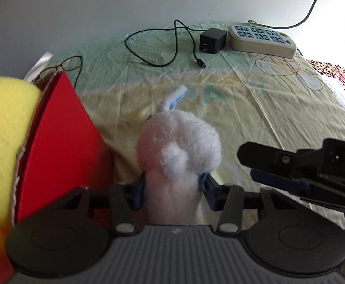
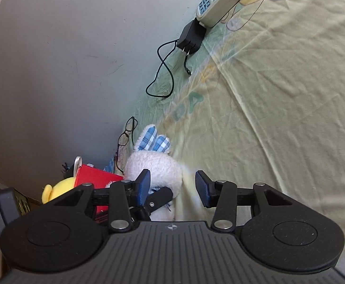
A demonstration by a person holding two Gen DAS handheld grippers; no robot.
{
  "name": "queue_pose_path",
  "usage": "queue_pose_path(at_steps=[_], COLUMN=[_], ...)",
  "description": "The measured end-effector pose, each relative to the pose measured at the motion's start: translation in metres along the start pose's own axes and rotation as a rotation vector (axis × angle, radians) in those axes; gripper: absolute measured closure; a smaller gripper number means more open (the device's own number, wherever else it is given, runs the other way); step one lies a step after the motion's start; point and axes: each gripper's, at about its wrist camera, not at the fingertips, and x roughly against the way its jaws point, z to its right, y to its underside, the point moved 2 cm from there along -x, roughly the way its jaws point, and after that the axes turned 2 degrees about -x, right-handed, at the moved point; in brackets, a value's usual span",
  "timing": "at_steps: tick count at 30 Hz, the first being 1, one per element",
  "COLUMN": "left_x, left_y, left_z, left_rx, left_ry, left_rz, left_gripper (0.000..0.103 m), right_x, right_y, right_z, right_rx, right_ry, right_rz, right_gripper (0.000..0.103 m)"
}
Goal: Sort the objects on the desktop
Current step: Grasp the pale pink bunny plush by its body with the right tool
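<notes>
A white plush rabbit point(image 1: 179, 137) with blue checked ears lies on the pale cartoon-print sheet point(image 1: 279, 108), its round tail facing me. My left gripper point(image 1: 173, 187) is shut on the rabbit's body, and both blue pads point(image 1: 138, 190) dent the fur. A red box point(image 1: 61, 146) stands just left of it, with a yellow plush toy point(image 1: 4, 130) inside. In the right wrist view the rabbit point(image 2: 155, 165) sits ahead and to the left. My right gripper point(image 2: 173, 184) is open beside the rabbit, with only sheet showing between its pads.
Black-framed glasses point(image 1: 70, 64) lie behind the red box near the wall. Further back are a black charger point(image 1: 212, 39) with its loose cable point(image 1: 153, 47) and a beige power strip point(image 1: 262, 37) with blue sockets. My right gripper point(image 1: 245, 163) reaches in from the right.
</notes>
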Motion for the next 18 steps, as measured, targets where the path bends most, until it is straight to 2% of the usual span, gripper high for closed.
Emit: queue_pose_path(at_steps=[5,6,7,10,13,18], left_x=[0.002,0.002,0.003,0.009,0.016,0.032], left_y=[0.000,0.000,0.000,0.001,0.006,0.017], left_z=[-0.001,0.000,-0.001,0.003,0.015,0.039], left_rx=[0.009,0.010,0.016,0.007,-0.046,-0.102], left_ry=[0.032,0.038,0.048,0.115,0.127,0.262], left_rz=[-0.011,-0.015,-0.018,-0.018,-0.012,-0.025], left_gripper=[0.055,0.055,0.055,0.058,0.058,0.058], right_x=[-0.027,-0.029,-0.030,-0.027,-0.014,0.033], right_y=[-0.004,-0.004,-0.005,-0.005,-0.003,0.003], right_z=[-0.003,-0.002,-0.001,0.000,-0.003,0.000], right_rx=[-0.009,-0.025,-0.045,-0.080,-0.055,-0.042], right_ry=[-0.058,-0.077,-0.100,-0.136,-0.121,-0.087], right_rz=[-0.079,-0.087,-0.097,-0.122,-0.119,-0.088], right_gripper=[0.057,0.058,0.064,0.066,0.066,0.065])
